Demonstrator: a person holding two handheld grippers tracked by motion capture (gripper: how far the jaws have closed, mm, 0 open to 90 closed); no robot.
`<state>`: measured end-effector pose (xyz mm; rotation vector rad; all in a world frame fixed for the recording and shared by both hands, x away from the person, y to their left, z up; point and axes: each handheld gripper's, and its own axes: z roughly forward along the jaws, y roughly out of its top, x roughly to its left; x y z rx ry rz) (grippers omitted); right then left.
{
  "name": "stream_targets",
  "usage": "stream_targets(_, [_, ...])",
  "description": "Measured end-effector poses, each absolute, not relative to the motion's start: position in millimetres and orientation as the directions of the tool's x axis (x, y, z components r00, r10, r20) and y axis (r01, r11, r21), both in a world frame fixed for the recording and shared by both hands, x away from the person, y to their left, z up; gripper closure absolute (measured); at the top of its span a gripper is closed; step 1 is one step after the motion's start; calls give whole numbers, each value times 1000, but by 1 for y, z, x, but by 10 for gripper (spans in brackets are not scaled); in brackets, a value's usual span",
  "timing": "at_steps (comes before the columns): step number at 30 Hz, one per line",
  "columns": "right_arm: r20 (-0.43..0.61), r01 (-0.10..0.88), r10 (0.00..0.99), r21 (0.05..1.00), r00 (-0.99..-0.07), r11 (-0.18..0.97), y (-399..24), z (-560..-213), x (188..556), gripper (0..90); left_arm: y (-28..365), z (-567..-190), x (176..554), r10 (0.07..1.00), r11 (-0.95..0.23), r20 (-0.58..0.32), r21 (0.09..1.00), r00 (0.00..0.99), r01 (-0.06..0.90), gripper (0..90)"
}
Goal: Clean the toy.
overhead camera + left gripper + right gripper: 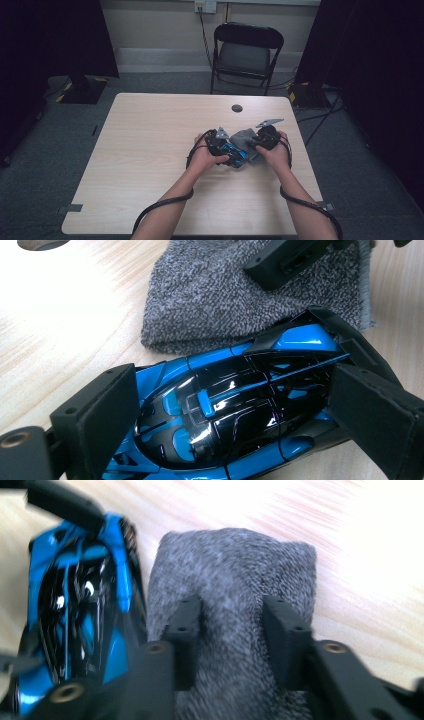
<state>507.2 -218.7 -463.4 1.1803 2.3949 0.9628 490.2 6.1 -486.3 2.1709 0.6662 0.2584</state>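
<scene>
Bare lab room, folding chair (247, 52) (black curtains (55, 35))

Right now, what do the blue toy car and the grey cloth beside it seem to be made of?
The blue toy car looks like hard glossy plastic or painted metal: sharp white highlights sit on its black and blue panels. The grey cloth seems to be soft terry or microfibre, matte, with a speckled looped pile and a rounded folded edge. The table looks like pale wood-grain laminate.

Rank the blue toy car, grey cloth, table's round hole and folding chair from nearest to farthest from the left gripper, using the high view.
1. Blue toy car: between the left gripper's jaws.
2. Grey cloth: just right of the car.
3. Round hole: farther up the table.
4. Folding chair: beyond the table's far edge.
</scene>
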Motion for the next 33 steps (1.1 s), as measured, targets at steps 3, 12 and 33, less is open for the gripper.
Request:
stream_targets(3, [62,608,813,697,-579,381,-221,-462,506,506,6,-487,490,545,-511,-42,775,837,372,62])
stream_targets(12, [92,619,840,719,-535,316,-239,-454,486,426,6,-487,490,546,-511,-43,775,837,373,62])
stream_targets(33, [44,656,847,654,-530,376,-231,-484,488,688,6,-487,490,543,-505,-48,779,839,371,61])
